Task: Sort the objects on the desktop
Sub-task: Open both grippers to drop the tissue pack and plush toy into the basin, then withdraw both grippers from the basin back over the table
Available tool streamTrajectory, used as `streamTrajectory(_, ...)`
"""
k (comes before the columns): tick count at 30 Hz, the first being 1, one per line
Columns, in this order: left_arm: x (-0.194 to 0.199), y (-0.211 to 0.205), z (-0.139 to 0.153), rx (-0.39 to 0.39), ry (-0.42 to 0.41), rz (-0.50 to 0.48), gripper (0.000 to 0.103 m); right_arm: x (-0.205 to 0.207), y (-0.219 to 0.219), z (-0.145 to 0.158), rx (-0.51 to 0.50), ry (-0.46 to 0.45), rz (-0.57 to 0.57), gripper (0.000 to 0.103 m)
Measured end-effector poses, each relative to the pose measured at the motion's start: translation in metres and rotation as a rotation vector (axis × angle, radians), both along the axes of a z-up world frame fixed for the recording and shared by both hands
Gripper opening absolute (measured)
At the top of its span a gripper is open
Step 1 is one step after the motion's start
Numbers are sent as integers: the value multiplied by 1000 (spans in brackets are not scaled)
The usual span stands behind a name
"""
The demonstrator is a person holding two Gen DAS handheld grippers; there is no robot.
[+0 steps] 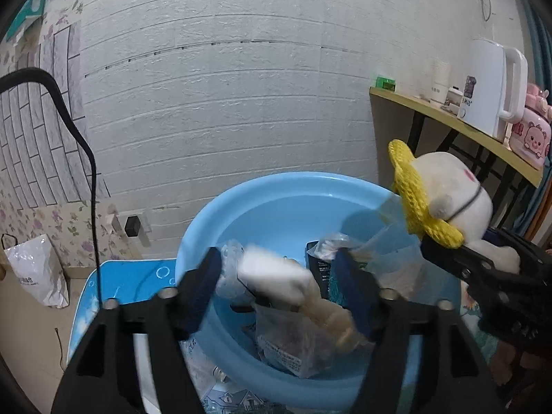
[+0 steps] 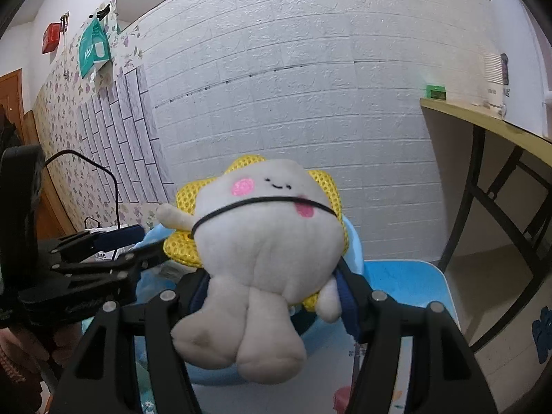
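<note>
Two grippers are working over the blue basin (image 1: pixel 207 227). Our left gripper (image 1: pixel 276 286) is hanging with its jaws apart, and a blurred white-and-tan item (image 1: pixel 293 286) is dropping between them into the basin. Our right gripper (image 2: pixel 272 296) is clenching the plush toy (image 2: pixel 265 241), white, pink-cheeked, yellow mesh collar, just above the basin rim. Next we probably need to carry it over the basin and let go.

One blue basin (image 1: pixel 207 220); one plush toy (image 2: pixel 265 241); one white kettle (image 1: pixel 490 86); one pink case (image 1: pixel 531 138); two grippers: left gripper (image 1: pixel 279 289), right gripper (image 2: pixel 276 296).
</note>
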State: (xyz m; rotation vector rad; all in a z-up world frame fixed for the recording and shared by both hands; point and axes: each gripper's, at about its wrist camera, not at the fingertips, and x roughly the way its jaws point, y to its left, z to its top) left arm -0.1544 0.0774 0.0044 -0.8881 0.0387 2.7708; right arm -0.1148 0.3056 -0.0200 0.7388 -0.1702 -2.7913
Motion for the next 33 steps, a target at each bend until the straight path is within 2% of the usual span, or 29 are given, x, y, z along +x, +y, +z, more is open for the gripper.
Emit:
streamTrajectory(4, 11, -10, -3, 0, -7, 17, 74, -7, -7, 3, -6, -1, -9, 65)
streamTrajectory(8, 21, -30, -5, 35, -21, 56, 74, -11, -27, 8, 18, 4, 23, 68)
streamTrajectory(14, 34, -57, -4, 34, -35, 121, 74, -9, -53, 7, 59, -48, 45, 72)
streamTrajectory(18, 49, -66, -3, 24, -27, 147, 76, 3, -59, 4, 62, -63, 47, 83)
streamTrajectory(20, 57, -69, -6, 36, -30, 165, 81, 10, -62, 3, 64, -72, 38, 84)
streamTrajectory(23, 68, -74, -14, 51, -58, 171, 82, 22, -63, 2, 61, -87, 41, 84)
streamTrajectory(27, 82, -79, -19, 37, -74, 180, 82, 40, -66, 0, 67, -102, 38, 84)
streamTrajectory(30, 90, -80, -22, 14, -95, 185, 87, 54, -65, -5, 48, -131, 28, 84)
streamTrajectory(33, 100, -84, -27, 0, -107, 181, 88, 69, -66, -9, 77, -136, 18, 84)
